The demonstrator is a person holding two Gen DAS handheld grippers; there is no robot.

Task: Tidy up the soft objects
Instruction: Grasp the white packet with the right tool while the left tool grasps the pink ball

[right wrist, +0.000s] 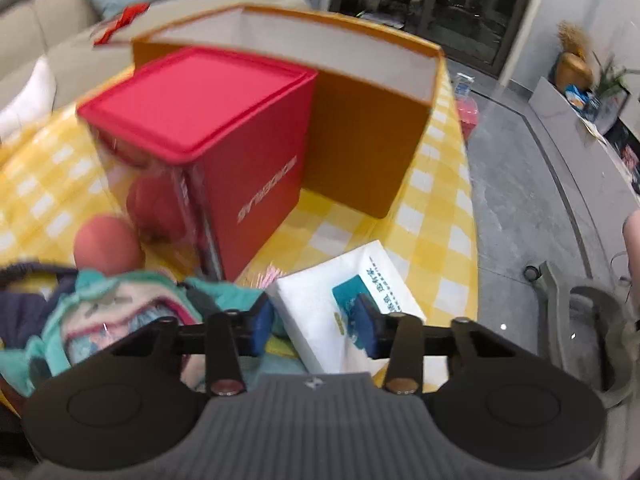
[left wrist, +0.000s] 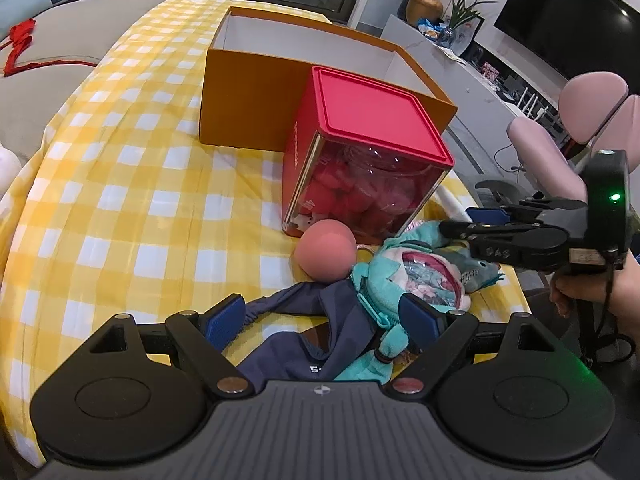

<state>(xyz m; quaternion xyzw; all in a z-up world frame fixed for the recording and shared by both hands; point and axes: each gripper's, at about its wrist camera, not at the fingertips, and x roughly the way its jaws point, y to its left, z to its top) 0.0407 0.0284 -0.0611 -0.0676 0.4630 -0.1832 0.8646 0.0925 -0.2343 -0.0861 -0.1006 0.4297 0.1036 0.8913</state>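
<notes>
On the yellow checked tablecloth [left wrist: 120, 200] lie a pink ball [left wrist: 326, 250], a teal plush pouch [left wrist: 420, 276] and a navy cloth [left wrist: 312, 320]. My left gripper [left wrist: 322, 314] is open just above the cloth and the pouch's strap, its pads clear of both. From the right, my right gripper [left wrist: 460, 220] reaches in over the pouch's far side. In the right wrist view my right gripper [right wrist: 313, 320] has its jaws partly apart over a white tissue pack [right wrist: 316, 308], which is wider than the gap. The pads do not clamp it. The ball [right wrist: 106, 244] and pouch [right wrist: 120, 312] sit to its left.
An open orange box [left wrist: 248, 100] stands at the back of the table. A clear container with a red lid [left wrist: 372, 120], holding red soft items, stands in front of it. The table edge and floor [right wrist: 540, 200] are to the right, a sofa [left wrist: 60, 40] to the left.
</notes>
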